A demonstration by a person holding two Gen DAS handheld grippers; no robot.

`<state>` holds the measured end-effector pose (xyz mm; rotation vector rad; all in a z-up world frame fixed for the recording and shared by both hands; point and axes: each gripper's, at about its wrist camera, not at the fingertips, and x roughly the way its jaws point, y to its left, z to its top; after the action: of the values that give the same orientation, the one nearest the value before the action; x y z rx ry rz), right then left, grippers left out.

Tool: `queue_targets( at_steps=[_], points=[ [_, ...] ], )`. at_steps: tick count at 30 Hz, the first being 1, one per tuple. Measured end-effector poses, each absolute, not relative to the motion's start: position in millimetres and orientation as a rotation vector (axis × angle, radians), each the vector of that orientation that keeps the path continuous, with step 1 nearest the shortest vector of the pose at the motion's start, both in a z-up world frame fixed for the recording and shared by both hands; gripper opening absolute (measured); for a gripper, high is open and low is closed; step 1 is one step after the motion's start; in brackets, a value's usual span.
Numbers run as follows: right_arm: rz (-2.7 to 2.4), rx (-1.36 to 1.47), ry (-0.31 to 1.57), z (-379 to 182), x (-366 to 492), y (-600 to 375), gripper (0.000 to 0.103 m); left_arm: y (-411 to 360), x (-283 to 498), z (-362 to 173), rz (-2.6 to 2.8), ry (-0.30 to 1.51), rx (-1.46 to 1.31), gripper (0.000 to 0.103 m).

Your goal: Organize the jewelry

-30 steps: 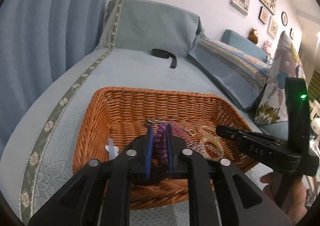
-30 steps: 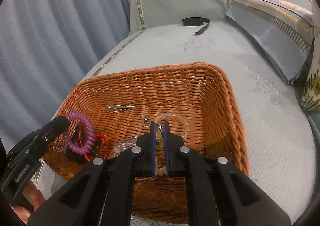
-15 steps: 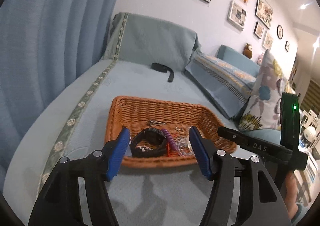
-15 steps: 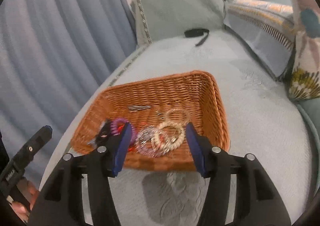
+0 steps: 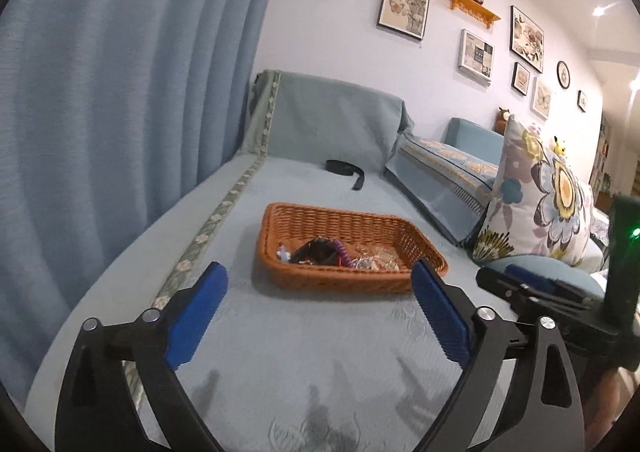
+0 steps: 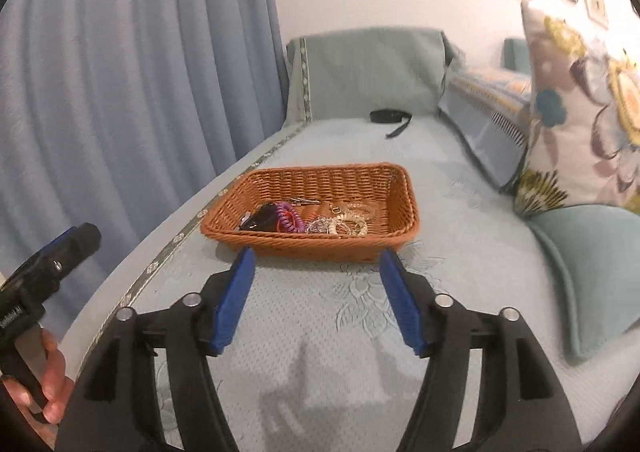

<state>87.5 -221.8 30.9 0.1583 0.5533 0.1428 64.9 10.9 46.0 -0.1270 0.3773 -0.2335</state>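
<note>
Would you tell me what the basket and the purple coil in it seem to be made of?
Basket: woven wicker or rattan-look strands, orange-brown with a slight sheen; the weave shows, though it may be plastic. Purple coil: likely glossy plastic, a translucent spiral like a phone-cord hair tie.

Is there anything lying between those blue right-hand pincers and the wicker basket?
No. In the right wrist view, only bare blue-green sofa cover lies between the open right gripper and the wicker basket; the jewelry sits inside the basket.

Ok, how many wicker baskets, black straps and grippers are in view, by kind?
Wicker basket: 1
Black strap: 1
Grippers: 2, left gripper and right gripper, both open
Total: 4
</note>
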Motion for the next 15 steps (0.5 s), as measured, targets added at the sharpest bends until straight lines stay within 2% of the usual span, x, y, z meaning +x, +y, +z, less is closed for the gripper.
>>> queue_targets(
  at_steps=[3,5,7,15],
  points=[
    [0.116,0.119,0.522,29.5,62.6,-212.3,0.064,11.3,50.4,40.7,-0.212,0.37,-0.102,0.092],
    [0.112,0.122,0.52,25.9,54.5,-211.0,0.073,11.0,44.6,35.3,-0.193,0.363,-0.086,0.092],
    [0.101,0.128,0.516,20.8,48.6,-210.0,0.077,10.4,43.1,29.9,-0.19,0.356,-0.084,0.092],
    [0.061,0.093,0.517,3.2,49.8,-207.6,0.077,8.1,58.8,-0.5,-0.152,0.404,-0.058,0.092]
  ],
)
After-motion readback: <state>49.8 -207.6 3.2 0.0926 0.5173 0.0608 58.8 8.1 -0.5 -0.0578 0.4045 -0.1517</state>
